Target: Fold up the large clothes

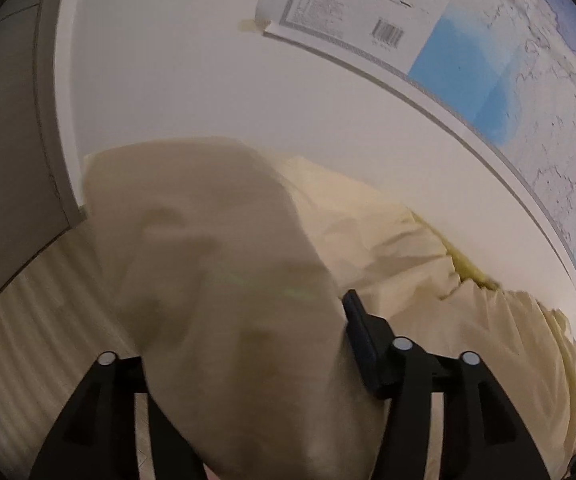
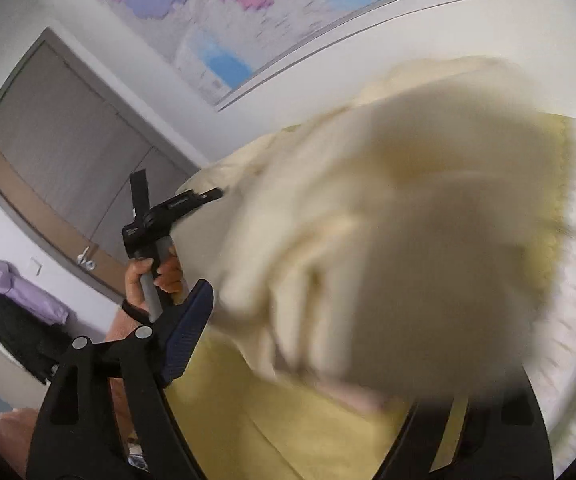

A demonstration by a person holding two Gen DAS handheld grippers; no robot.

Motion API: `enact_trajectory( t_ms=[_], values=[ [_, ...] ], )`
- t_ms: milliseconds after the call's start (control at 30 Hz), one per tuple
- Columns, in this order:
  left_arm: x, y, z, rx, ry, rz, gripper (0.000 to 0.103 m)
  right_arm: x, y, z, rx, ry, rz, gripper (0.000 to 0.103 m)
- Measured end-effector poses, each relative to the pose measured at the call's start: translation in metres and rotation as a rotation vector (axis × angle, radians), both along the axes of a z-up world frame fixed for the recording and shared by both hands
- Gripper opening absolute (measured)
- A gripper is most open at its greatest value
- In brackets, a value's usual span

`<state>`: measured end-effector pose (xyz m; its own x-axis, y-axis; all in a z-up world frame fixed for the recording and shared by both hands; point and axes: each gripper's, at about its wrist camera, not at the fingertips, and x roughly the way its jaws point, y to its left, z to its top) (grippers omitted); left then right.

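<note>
Left wrist view: the left gripper [image 1: 248,368] stands released, jaws apart, with blurred cream cloth [image 1: 224,272] hanging between them at centre; more cloth spreads right, below a map [image 1: 527,92].

Right wrist view: the right gripper [image 2: 307,344] is released too, cloth filling centre right; a hand [image 2: 152,280] mid-left.

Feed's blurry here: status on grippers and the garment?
Left gripper open, cream garment draped between fingers. Right gripper open, cloth bunched over it. Nothing blocking.
</note>
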<state>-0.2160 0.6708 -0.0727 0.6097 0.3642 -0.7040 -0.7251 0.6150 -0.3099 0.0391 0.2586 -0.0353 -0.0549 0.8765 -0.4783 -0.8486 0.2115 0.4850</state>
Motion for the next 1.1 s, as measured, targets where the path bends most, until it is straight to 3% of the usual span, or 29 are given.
enact_trajectory(
  t_ms=[67, 133, 167, 200, 233, 300, 333, 433, 500, 533, 600, 700, 767, 867, 933, 967, 1100],
  values=[
    [-0.003, -0.005, -0.003, 0.009, 0.012, -0.007, 0.058, 0.011, -0.026, 0.003, 0.001, 0.016, -0.085, 0.078],
    [0.003, -0.008, -0.005, 0.015, 0.032, -0.002, 0.059, 0.023, -0.031, 0.009, 0.013, 0.021, -0.131, 0.071],
    [0.005, -0.007, -0.007, 0.012, 0.039, 0.002, 0.059, 0.027, -0.032, 0.008, 0.012, 0.036, -0.128, 0.058],
    [0.006, -0.007, -0.01, 0.012, 0.05, 0.008, 0.06, 0.03, -0.032, 0.005, 0.008, 0.041, -0.12, 0.034],
    [0.008, -0.007, -0.012, 0.01, 0.057, 0.02, 0.061, 0.028, -0.031, 0.004, 0.015, 0.043, -0.095, 0.026],
    [0.012, -0.006, -0.015, 0.006, 0.074, 0.033, 0.061, 0.015, -0.035, 0.003, 0.002, -0.047, -0.086, 0.014],
    [0.013, -0.006, -0.015, 0.014, 0.088, 0.042, 0.061, 0.009, -0.039, -0.004, -0.014, -0.066, -0.072, 0.014],
    [0.016, -0.003, -0.018, 0.011, 0.119, 0.067, 0.067, 0.009, -0.034, -0.032, -0.102, 0.035, -0.026, 0.014],
    [0.017, -0.007, -0.016, 0.017, 0.13, 0.09, 0.07, 0.013, -0.041, -0.044, -0.139, 0.077, -0.04, 0.023],
    [0.016, -0.01, -0.012, 0.034, 0.136, 0.1, 0.07, 0.01, -0.046, -0.043, -0.14, 0.064, -0.04, 0.023],
    [0.008, -0.02, -0.002, 0.08, 0.133, 0.109, 0.07, 0.008, -0.053, -0.035, -0.139, 0.025, -0.066, 0.037],
    [-0.019, -0.039, 0.019, 0.119, 0.061, 0.119, 0.071, 0.004, -0.068, -0.018, -0.141, -0.05, -0.104, 0.037],
    [-0.036, -0.055, 0.033, 0.165, 0.013, 0.123, 0.078, -0.009, -0.079, -0.007, -0.134, -0.126, -0.107, 0.037],
    [-0.046, -0.093, 0.056, 0.265, -0.041, 0.032, 0.084, -0.034, -0.091, 0.015, -0.097, -0.279, -0.096, 0.038],
    [-0.03, -0.122, 0.063, 0.32, -0.038, -0.042, 0.089, -0.045, -0.091, 0.029, -0.05, -0.343, -0.084, 0.049],
    [-0.024, -0.132, 0.063, 0.326, -0.048, -0.101, 0.093, -0.049, -0.087, 0.036, -0.024, -0.365, -0.07, 0.055],
    [0.004, -0.152, 0.046, 0.286, -0.053, -0.215, 0.094, -0.044, -0.04, 0.048, -0.008, -0.381, -0.067, 0.054]
  ],
)
